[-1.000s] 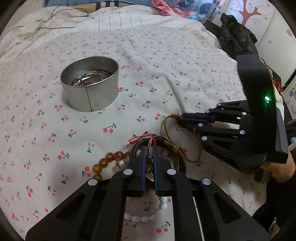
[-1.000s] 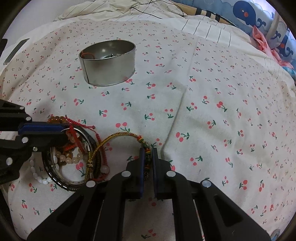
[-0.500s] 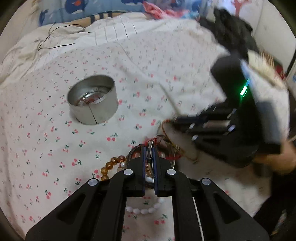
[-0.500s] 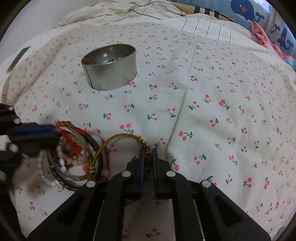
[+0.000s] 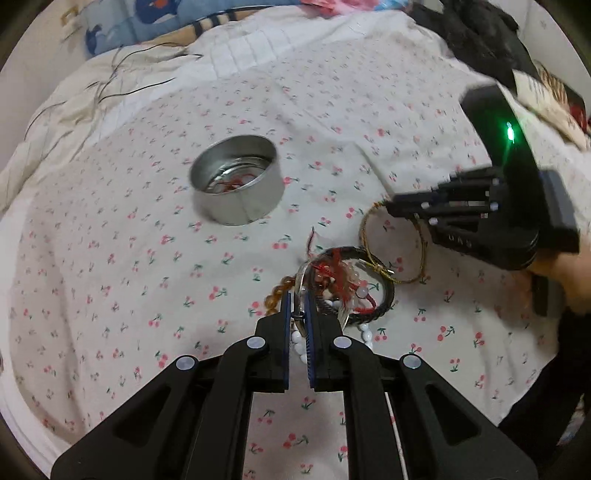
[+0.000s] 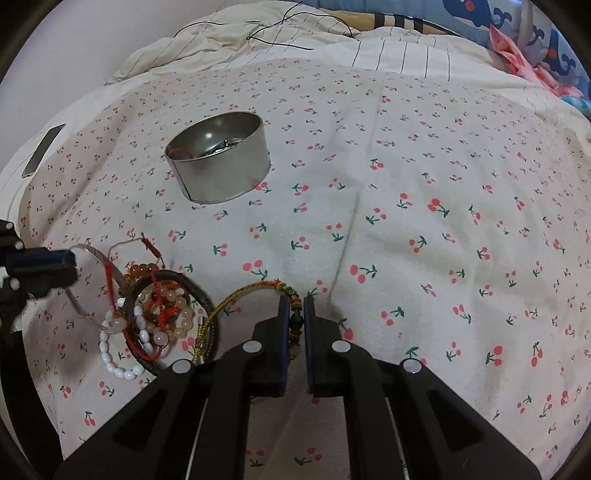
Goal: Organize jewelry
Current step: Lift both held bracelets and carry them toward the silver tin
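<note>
A round metal tin (image 5: pixel 238 179) stands on the cherry-print sheet with red cord and metal pieces inside; it also shows in the right wrist view (image 6: pixel 219 166). My left gripper (image 5: pixel 298 315) is shut on a clear bangle (image 5: pixel 301 280) lifted above a tangled pile of bead bracelets (image 5: pixel 347 291). My right gripper (image 6: pixel 295 317) is shut on a gold cord bracelet (image 6: pixel 240 299), held just right of the pile (image 6: pixel 155 317). The gold cord bracelet (image 5: pixel 391 254) hangs from the right gripper (image 5: pixel 410 210) in the left wrist view. The left gripper (image 6: pixel 55 264) shows at the left edge.
A phone (image 6: pixel 42 149) lies at the sheet's far left edge. Thin black wires (image 5: pixel 122 85) trail over the rumpled white bedding behind the tin. Dark clothing (image 5: pixel 476 33) lies at the back right.
Both grippers have risen from the sheet. The left lifted the clear bangle, dragging tangled bracelets. The right pulled the gold cord bracelet up and away from the pile.
</note>
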A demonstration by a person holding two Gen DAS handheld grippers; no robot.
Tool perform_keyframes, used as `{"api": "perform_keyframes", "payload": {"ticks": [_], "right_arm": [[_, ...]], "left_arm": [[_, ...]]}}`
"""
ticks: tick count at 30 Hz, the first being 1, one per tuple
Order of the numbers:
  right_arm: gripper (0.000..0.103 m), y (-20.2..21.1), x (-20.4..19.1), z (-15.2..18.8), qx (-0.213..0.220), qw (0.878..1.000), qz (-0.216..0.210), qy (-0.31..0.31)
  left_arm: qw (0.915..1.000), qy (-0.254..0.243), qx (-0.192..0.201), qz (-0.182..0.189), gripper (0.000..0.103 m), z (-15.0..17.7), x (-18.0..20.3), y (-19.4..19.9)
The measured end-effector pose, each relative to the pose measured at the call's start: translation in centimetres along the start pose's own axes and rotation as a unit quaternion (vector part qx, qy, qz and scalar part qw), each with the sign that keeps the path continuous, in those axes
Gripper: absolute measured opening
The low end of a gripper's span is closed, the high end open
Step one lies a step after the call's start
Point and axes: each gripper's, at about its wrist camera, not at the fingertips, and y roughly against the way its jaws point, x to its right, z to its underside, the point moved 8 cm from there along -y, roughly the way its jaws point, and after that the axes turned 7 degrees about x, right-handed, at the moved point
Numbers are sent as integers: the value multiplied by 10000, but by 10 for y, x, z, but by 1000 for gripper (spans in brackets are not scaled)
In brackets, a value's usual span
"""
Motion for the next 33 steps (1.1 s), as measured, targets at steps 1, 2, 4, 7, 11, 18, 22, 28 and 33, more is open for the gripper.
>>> {"api": "perform_keyframes", "payload": {"ticks": [1, 2, 4, 7, 11, 18, 22, 28, 33], "right_arm": [[8, 0, 0, 0, 7, 10000, 1, -6], [8, 1, 0, -1, 9, 10000, -2, -13], [8, 2, 1, 0, 25, 10000, -17, -40], [8, 2, 0, 0, 4, 10000, -23, -14], [8, 7, 2, 0, 49, 9998, -143, -158], [8, 23, 13, -8, 297, 9938, -717, -797], [8, 37, 16, -16, 536, 9837, -1208, -1220], [8, 54, 15, -31, 867, 9642, -1835, -1704], [8, 72, 5, -50, 1220, 9534, -2139, -1742]], "left_arm": [[9999, 88, 79, 14, 6, -2, -4, 8], [9994, 260, 188, 163, 6, -4, -8, 17], [9988, 353, 302, 123, 6, -5, -16, 28], [9993, 120, 39, -345, 6, 5, -25, 16], [9993, 298, 85, -212, 6, 9, -30, 22], [9974, 597, 379, -160, 6, 3, -37, 38], [9953, 828, 499, -78, 6, 3, -43, 39], [9923, 1060, 646, 20, 6, 0, -51, 37], [9881, 1288, 826, 154, 6, -13, -62, 35]]}}
